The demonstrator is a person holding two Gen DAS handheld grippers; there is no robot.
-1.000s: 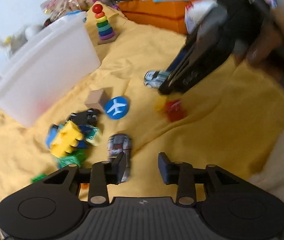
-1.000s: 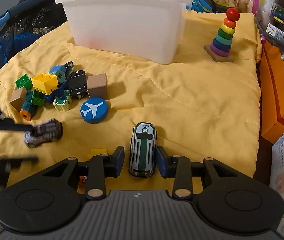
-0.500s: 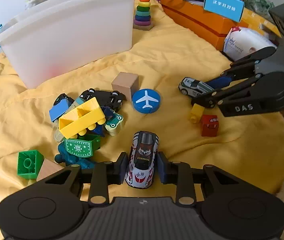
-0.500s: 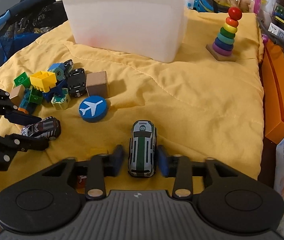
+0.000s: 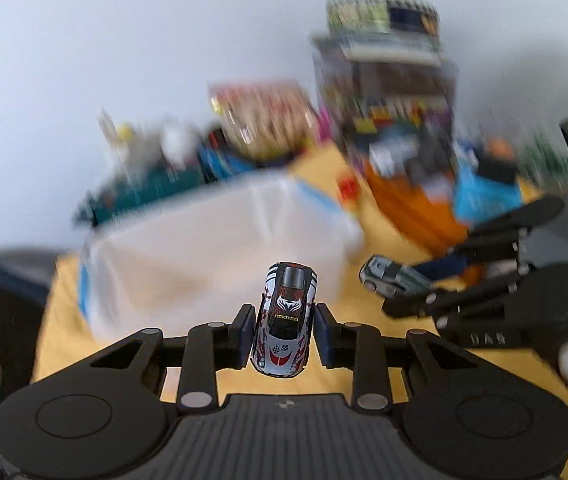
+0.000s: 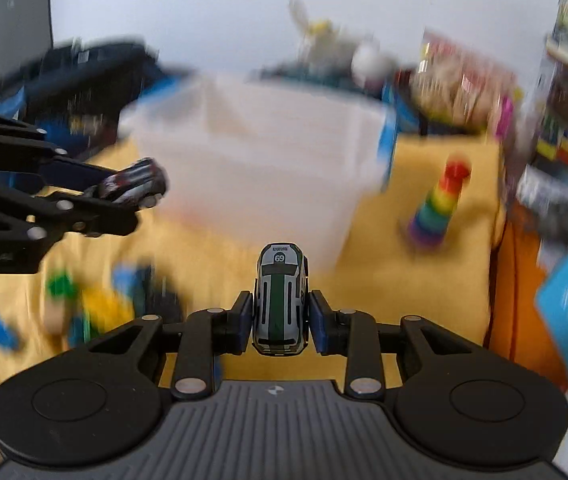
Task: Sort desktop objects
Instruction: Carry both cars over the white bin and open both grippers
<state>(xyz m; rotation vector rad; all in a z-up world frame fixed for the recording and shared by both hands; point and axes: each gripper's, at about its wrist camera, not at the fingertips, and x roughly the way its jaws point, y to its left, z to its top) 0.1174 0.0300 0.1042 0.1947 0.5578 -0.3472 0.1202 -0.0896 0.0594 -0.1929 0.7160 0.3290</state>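
The left gripper (image 5: 283, 334) is clamped on a silver toy car with red and black markings (image 5: 285, 320), both pads pressing its sides, nose pointing away from the camera. The right gripper (image 6: 280, 320) is likewise closed on a grey toy car with a green stripe (image 6: 281, 300), numbered 69 on its roof. Both cars are held off the yellow cloth (image 6: 383, 248), in front of the white plastic bin (image 6: 268, 160), which stands on the cloth ahead of both grippers. A rainbow stacking toy (image 6: 439, 208) stands upright to the right of the bin. A blurred heap of coloured blocks (image 6: 96, 308) lies on the cloth, lower left in the right wrist view.
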